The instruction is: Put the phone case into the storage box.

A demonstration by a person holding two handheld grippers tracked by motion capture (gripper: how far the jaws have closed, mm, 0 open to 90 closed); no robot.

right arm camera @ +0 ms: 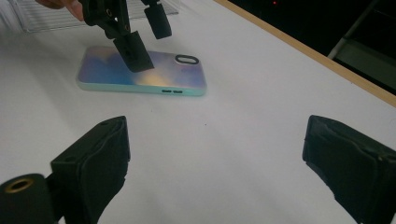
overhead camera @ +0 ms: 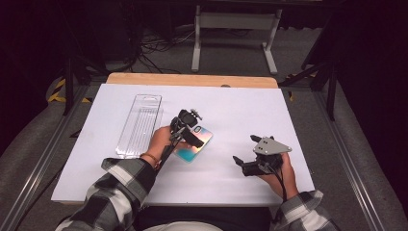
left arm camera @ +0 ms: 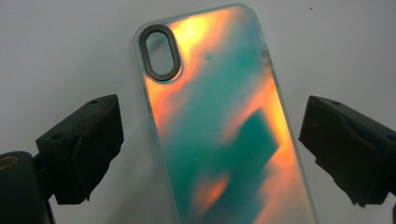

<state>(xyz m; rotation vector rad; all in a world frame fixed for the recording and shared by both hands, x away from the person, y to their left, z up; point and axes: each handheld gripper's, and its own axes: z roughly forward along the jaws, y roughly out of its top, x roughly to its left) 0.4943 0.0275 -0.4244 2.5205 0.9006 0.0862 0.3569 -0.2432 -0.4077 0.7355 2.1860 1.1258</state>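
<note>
Iridescent phone case point(overhead camera: 195, 144) lying flat, back up, near the middle of the white bench point(overhead camera: 240, 110), its oval camera cut-out at the far end. The left tool point(overhead camera: 188, 129) hangs directly over the case with its jaws spread wide, one on either side of the case's long edges and apart from them; in the left gripper view the case point(left arm camera: 219, 126) runs out of the bottom of the frame, so its near end is cut off, and the reflective colouring makes its surface detail hard to read. In the high view the left tool and hand cover the left part of the case. The right tool point(overhead camera: 257, 161) sits to the right and nearer the person, well apart from the case, jaws likewise spread and holding nothing; its view shows the case point(right arm camera: 140, 74) side-on with the left tool point(right arm camera: 140, 39) above it. A clear plastic package point(overhead camera: 139, 125) lies to the left of the case. Bare bench surface surrounds the case on the right and near sides; the far wooden edge point(overhead camera: 192, 80) lies well beyond.
</note>
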